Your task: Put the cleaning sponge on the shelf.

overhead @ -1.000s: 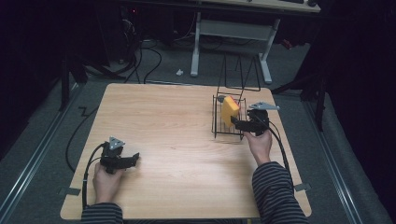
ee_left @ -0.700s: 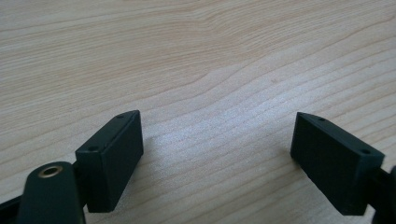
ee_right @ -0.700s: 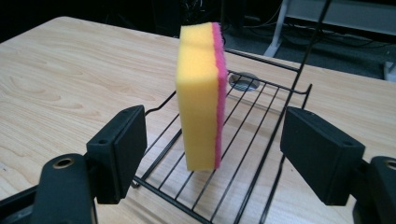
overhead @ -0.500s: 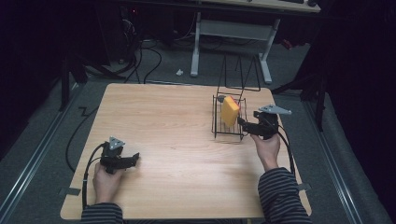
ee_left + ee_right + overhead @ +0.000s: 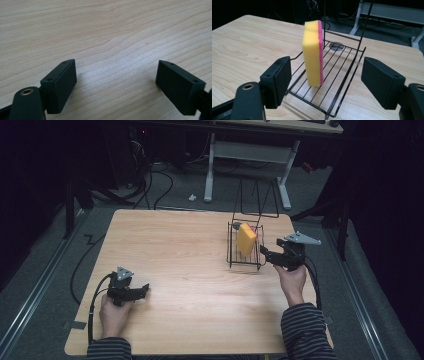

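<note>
A yellow sponge with a pink backing (image 5: 246, 239) (image 5: 312, 56) stands on edge in a black wire rack (image 5: 244, 257) (image 5: 337, 75) on the right half of the wooden table (image 5: 185, 265). My right gripper (image 5: 264, 252) (image 5: 325, 82) is open just right of the rack, its jaws pointing at the sponge without touching it. My left gripper (image 5: 143, 292) (image 5: 116, 80) rests open near the table's front left, with bare wood between its jaws.
A round grey grommet (image 5: 336, 46) sits in the tabletop behind the rack. Cables (image 5: 95, 292) trail off the table's left edge. A white desk frame (image 5: 250, 155) and dark floor lie beyond the far edge.
My right gripper has drawn back to the right, out of the rack, leaving the sponge standing in it. The left gripper has stayed put.
</note>
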A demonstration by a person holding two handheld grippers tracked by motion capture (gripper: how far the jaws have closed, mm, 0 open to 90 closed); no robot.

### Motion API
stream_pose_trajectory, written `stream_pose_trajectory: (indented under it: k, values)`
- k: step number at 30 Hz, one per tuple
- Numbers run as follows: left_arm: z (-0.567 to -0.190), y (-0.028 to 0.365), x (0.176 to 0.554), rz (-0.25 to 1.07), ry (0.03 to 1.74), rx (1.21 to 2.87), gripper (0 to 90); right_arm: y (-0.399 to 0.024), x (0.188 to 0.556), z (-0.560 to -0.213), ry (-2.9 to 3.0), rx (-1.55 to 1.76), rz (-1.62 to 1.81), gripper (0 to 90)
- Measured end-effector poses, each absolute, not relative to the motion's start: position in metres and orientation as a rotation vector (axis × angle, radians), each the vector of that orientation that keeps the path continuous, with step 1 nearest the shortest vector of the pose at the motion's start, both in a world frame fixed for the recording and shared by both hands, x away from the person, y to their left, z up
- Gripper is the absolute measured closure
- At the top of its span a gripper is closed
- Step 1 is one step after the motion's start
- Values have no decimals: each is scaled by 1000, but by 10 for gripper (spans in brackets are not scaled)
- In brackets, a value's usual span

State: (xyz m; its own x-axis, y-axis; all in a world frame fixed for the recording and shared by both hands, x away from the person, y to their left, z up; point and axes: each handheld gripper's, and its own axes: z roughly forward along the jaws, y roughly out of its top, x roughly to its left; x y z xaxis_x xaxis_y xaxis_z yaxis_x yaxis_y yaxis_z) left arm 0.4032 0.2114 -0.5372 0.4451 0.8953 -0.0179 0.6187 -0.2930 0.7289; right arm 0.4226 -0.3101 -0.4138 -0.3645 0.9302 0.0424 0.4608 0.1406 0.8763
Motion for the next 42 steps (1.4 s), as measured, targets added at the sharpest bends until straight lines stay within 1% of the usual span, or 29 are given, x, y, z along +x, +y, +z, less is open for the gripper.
stream_pose_trajectory:
  k: [4, 7, 25, 42]
  values:
    - [-537, 211, 403, 527, 1265, 2023, 176, -312, 418, -411, 1888, 1320, 1168, 251]
    - [-537, 211, 403, 526, 1265, 2024, 176, -316, 412, -411, 1857, 1319, 1197, 272]
    - [-537, 211, 403, 526, 1264, 2024, 176, -343, 387, -408, 1793, 1349, 1230, 274]
    - [-537, 211, 403, 526, 1265, 2024, 175, -354, 359, -410, 1753, 1334, 1274, 276]
